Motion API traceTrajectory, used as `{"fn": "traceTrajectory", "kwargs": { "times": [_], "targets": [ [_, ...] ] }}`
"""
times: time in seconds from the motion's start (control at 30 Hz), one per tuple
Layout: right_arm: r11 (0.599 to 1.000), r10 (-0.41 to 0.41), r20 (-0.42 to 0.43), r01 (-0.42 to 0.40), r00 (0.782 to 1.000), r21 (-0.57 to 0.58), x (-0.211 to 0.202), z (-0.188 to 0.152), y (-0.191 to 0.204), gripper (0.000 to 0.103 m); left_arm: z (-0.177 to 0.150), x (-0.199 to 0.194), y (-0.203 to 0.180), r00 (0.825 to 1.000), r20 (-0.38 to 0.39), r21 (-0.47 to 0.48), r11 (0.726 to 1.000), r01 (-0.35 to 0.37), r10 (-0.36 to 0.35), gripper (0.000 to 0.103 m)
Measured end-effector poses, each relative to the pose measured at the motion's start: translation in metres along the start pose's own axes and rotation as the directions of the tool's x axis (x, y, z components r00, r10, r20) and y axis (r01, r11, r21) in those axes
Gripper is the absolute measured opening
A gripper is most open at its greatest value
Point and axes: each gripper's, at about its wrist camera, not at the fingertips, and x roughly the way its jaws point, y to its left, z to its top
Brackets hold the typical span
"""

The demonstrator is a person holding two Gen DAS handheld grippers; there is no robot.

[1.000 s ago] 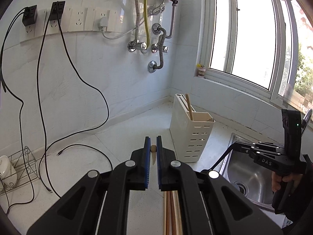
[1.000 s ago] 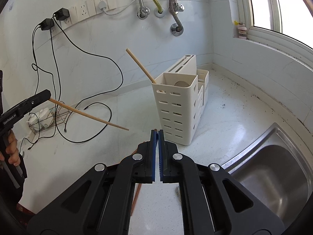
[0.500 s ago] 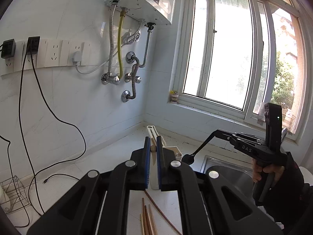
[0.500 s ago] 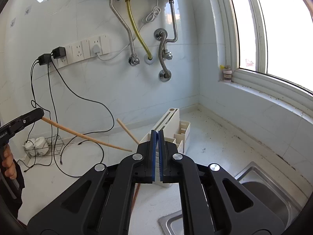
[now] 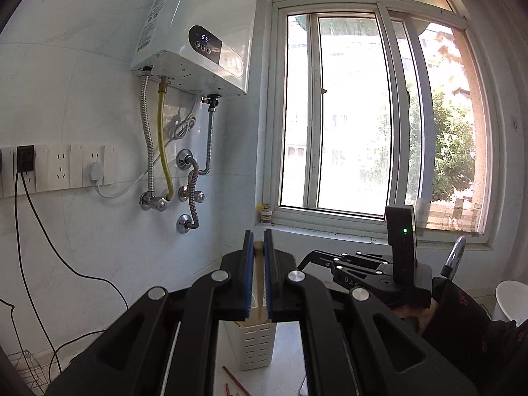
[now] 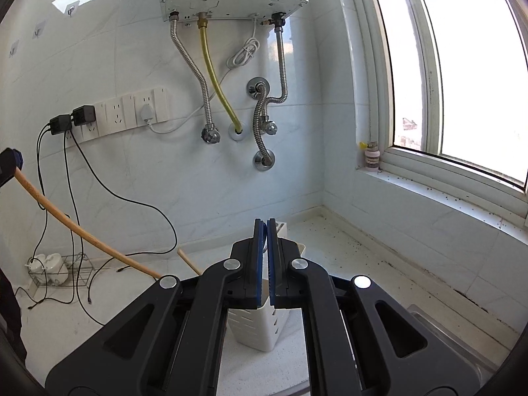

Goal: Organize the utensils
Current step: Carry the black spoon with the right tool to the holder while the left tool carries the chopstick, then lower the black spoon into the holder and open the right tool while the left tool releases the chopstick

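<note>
A long pale wooden chopstick [image 5: 259, 280] is pinched between the blue pads of the left tongs [image 5: 259, 277], its lower end slanting down toward the white slotted plastic utensil holder [image 5: 255, 343] on the speckled white desk [image 6: 264, 373]. Another wooden stick [image 6: 188, 260] leans out of that holder. The right tongs [image 6: 263, 264] are pressed together above the holder; whether they grip anything cannot be told. Loose reddish chopsticks [image 5: 235, 383] lie beside the holder's base.

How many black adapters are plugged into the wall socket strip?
2: the outer black adapter at the socket strip's left end, the inner black adapter beside it. The white plug further right doesn't count.
</note>
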Motion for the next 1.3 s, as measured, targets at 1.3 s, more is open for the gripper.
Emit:
{"fn": "traceTrajectory", "kwargs": {
  "times": [1.3],
  "targets": [
    [1.000,-0.015,-0.285,0.019,0.958,0.012,0.104,-0.062,-0.001,0.003,-0.087,0.145,0.031,0.963,-0.269,-0.060,0.998,-0.004,-0.013,0.006]
  ]
}}
